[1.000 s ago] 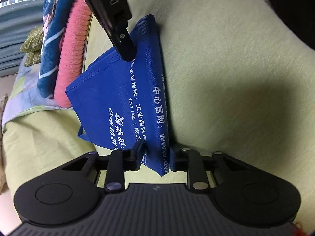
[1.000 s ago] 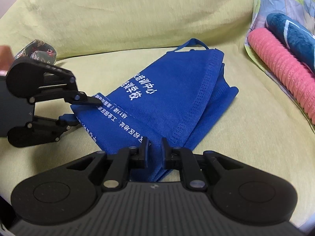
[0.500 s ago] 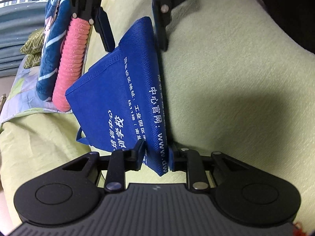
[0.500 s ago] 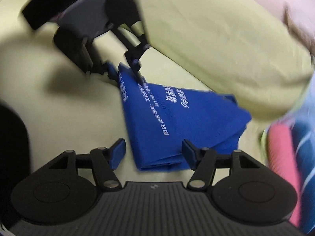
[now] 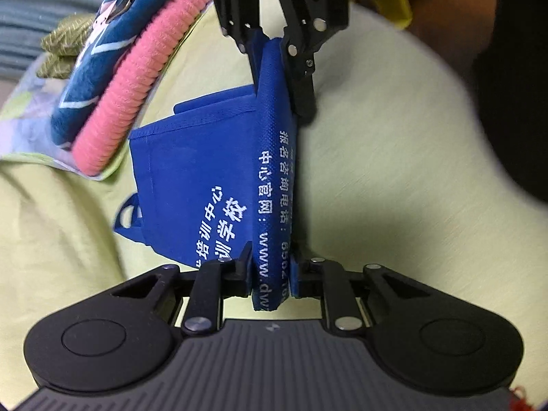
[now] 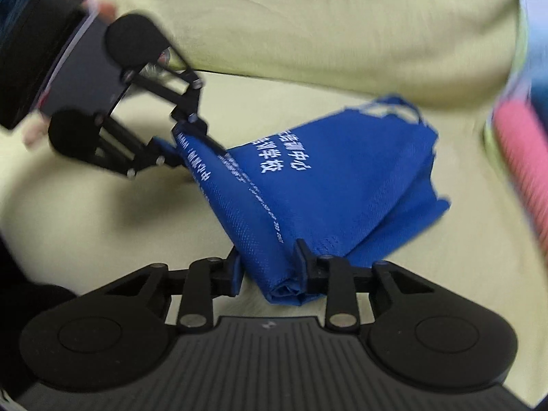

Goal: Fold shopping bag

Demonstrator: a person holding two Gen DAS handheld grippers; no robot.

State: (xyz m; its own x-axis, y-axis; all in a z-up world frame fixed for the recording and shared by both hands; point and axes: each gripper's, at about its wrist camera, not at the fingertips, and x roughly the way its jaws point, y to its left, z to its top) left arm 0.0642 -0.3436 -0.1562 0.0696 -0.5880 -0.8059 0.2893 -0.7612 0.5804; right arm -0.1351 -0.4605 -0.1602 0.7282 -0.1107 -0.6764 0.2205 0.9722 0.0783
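Observation:
A blue non-woven shopping bag (image 5: pixel 205 185) with white print lies partly folded on a yellow-green sofa cover (image 5: pixel 394 171). My left gripper (image 5: pixel 270 274) is shut on one corner of its folded edge. My right gripper (image 6: pixel 270 267) is shut on the other corner of the same edge; it also shows at the top of the left wrist view (image 5: pixel 281 58). The edge (image 6: pixel 239 212) stretches taut between the two grippers, lifted off the sofa. The bag's body (image 6: pixel 342 178) hangs down to the cushion, with a handle (image 6: pixel 390 102) at its far end.
A pink ribbed roll (image 5: pixel 137 82) and a dark blue patterned cushion (image 5: pixel 102 44) lie beside the bag on a pale patterned cloth. The sofa back (image 6: pixel 308 17) rises behind the bag. The pink roll (image 6: pixel 520 157) is at the right edge of the right wrist view.
My right gripper let go, swung around to the bag's other corner and closed on it. The folded edge now rises taut between both grippers. The left gripper kept its hold.

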